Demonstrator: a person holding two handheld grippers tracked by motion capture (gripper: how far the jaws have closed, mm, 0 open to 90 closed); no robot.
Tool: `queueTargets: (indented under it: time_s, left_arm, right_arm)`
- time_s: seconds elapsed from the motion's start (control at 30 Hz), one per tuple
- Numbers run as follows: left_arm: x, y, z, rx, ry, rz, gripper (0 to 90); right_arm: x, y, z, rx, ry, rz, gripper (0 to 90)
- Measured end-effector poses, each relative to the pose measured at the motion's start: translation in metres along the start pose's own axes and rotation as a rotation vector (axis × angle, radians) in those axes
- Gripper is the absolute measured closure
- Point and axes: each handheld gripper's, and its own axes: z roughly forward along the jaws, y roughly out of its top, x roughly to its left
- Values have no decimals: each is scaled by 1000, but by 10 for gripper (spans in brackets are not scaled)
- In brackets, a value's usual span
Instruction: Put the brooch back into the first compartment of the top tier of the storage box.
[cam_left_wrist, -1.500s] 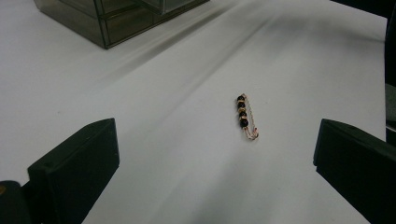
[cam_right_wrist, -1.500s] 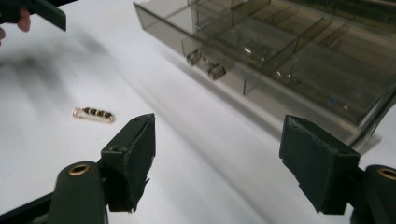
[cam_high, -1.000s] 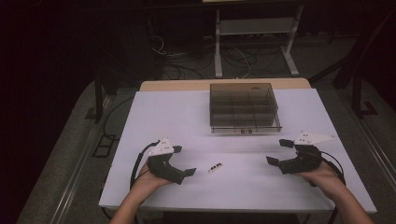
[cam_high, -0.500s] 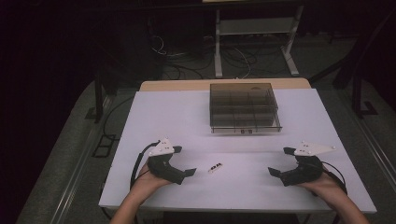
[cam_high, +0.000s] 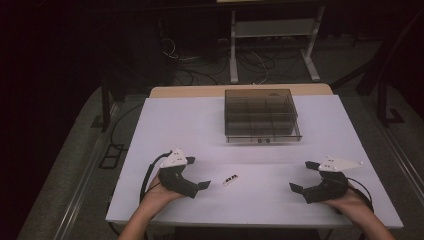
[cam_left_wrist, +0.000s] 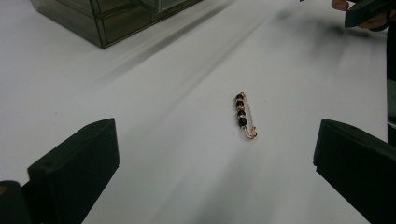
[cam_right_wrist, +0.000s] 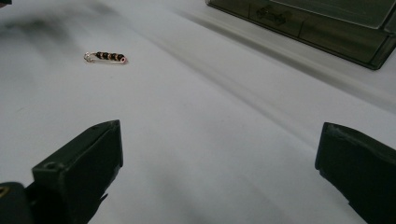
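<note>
A small pin strung with dark beads (cam_high: 230, 180) lies on the white table (cam_high: 175, 120) between my two grippers. My left gripper (cam_high: 198, 173) rests at the front left, open, its jaws pointing at the pin (cam_left_wrist: 245, 115) a short way ahead of them. My right gripper (cam_high: 303, 176) sits at the front right; its jaws have just been opening and stand wide with nothing between them. From the right gripper (cam_right_wrist: 219, 140) the pin (cam_right_wrist: 105, 57) lies far off at the upper left. My left gripper (cam_left_wrist: 215, 140) is empty too.
A smoky transparent box (cam_high: 261, 115) with several compartments stands at the back middle of the table; its front wall (cam_left_wrist: 107, 18) and corner (cam_right_wrist: 327, 23) appear in the gripper views. The other hand (cam_left_wrist: 369, 11) appears at the top right of the left gripper view.
My right gripper has sunk toward the table and come closer to the front edge. The left gripper and the pin have stayed put.
</note>
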Motion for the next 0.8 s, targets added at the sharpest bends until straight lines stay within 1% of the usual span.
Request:
queueTargets:
  time_s: [0.13,0.2,0.37,0.5,0.53,0.77,0.8]
  left_arm:
    - [0,1,1,-2,-1,1,0]
    - [0,3,2,0,3,11,0]
    - [-1,6,7,8,1,19,0]
    - [-2,9,10,12,3,21,0]
    - [-2,10,11,9,3,15,0]
    - [-3,16,20,24,-6,25,0]
    - [-3,17,21,27,-8,32,0]
  right_arm:
    - [0,0,0,3,2,0,2]
    - [0,0,0,1,4,0,2]
    - [-1,0,0,-4,8,-3,2]
    - [-1,0,0,-1,10,-4,2]
    - [-1,1,0,-4,13,-3,2]
    - [-1,2,2,-5,21,-5,2]
    - [-1,2,1,-8,22,-3,3]
